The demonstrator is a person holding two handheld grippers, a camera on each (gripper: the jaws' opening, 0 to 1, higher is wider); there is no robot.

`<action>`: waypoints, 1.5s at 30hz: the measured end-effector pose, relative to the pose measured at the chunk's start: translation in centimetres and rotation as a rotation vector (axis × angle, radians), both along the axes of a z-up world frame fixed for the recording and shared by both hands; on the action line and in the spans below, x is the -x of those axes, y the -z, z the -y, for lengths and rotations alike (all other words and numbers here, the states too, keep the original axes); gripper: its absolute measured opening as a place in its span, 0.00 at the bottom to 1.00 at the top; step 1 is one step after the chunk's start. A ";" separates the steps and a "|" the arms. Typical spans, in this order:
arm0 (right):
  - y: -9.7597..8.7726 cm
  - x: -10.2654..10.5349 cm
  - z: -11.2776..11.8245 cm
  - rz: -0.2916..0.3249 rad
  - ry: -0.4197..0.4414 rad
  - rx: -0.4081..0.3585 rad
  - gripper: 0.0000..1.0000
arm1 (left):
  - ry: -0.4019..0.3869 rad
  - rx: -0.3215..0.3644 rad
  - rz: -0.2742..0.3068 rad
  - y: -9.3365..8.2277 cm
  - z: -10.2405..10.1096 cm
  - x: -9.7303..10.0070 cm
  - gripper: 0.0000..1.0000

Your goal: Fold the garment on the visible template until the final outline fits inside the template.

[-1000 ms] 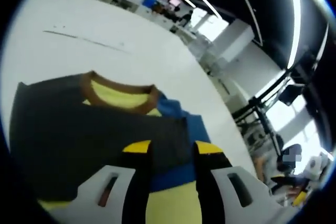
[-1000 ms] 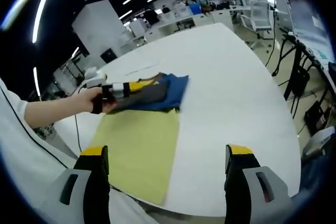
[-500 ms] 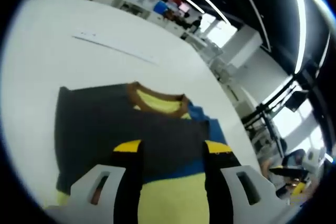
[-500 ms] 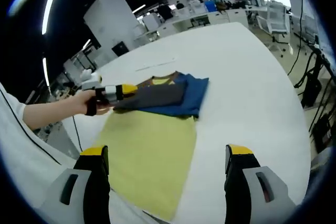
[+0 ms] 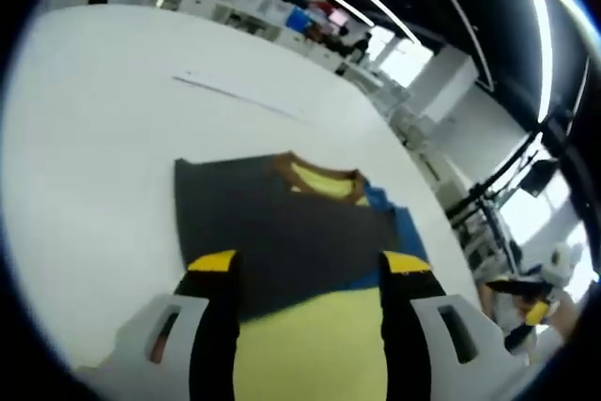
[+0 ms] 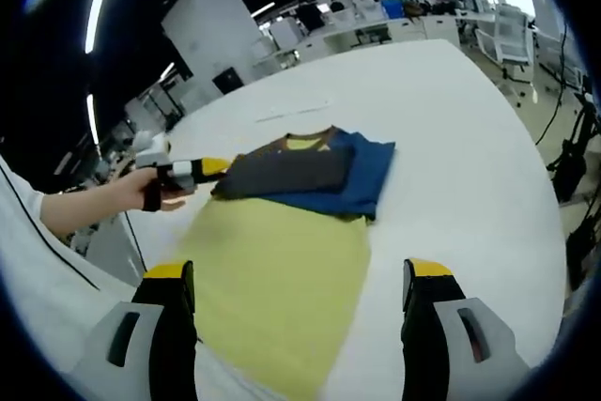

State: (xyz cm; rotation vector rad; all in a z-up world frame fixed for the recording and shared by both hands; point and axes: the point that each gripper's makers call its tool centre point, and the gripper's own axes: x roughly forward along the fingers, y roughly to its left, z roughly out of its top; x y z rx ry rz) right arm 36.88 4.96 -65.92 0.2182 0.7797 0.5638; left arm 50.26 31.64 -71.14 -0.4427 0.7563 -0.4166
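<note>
1. Work surface: a large white table (image 6: 451,138) spans the middle of the right gripper view; in the left gripper view it takes up the left and centre of the frame.
2. Template: a flat yellow sheet (image 6: 282,288) lies on the table in the lower centre of the right gripper view; in the left gripper view its yellow surface shows at the bottom centre, between the jaws.
3. Garment: a folded shirt (image 6: 300,176) sits at the centre of the right gripper view, lying across the far edge of the yellow sheet and partly on the bare table; a dark grey panel lies on top, a blue layer shows beneath it toward the right, and a brown collar with a yellow lining sits at the far edge; in the left gripper view the shirt lies at frame centre, just above the jaw tips.
4. Left gripper (image 5: 305,265): the jaws stand well apart with nothing between them; the yellow-tipped ends hover at the near edge of the shirt; whether they touch the cloth cannot be told; in the right gripper view it appears at centre left, held in a hand (image 6: 141,192), its tip just beside the left edge of the shirt.
5. Right gripper (image 6: 296,274): the jaws stand wide apart, empty, rising from the bottom of the frame over the near part of the yellow sheet.
6. Person: a white sleeve (image 6: 42,269) occupies the lower left of the right gripper view.
7. Background: desks and ceiling light strips line the upper edge of both views.
</note>
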 end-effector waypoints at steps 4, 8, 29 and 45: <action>0.0 -0.1 -0.1 0.002 -0.005 -0.002 0.91 | -0.021 -0.017 -0.009 0.3 -1.5 0.7 0.59; 0.1 -0.1 0.0 0.002 -0.005 -0.004 0.91 | -0.034 -0.021 -0.019 0.5 -2.4 1.2 0.62; 0.5 -0.2 1.1 -0.003 0.009 -0.004 0.92 | 0.085 -0.175 -0.031 1.1 -5.0 6.2 0.88; 1.1 0.4 2.4 -0.021 0.027 0.014 0.92 | 0.123 -0.198 -0.033 -0.7 -7.9 10.8 0.99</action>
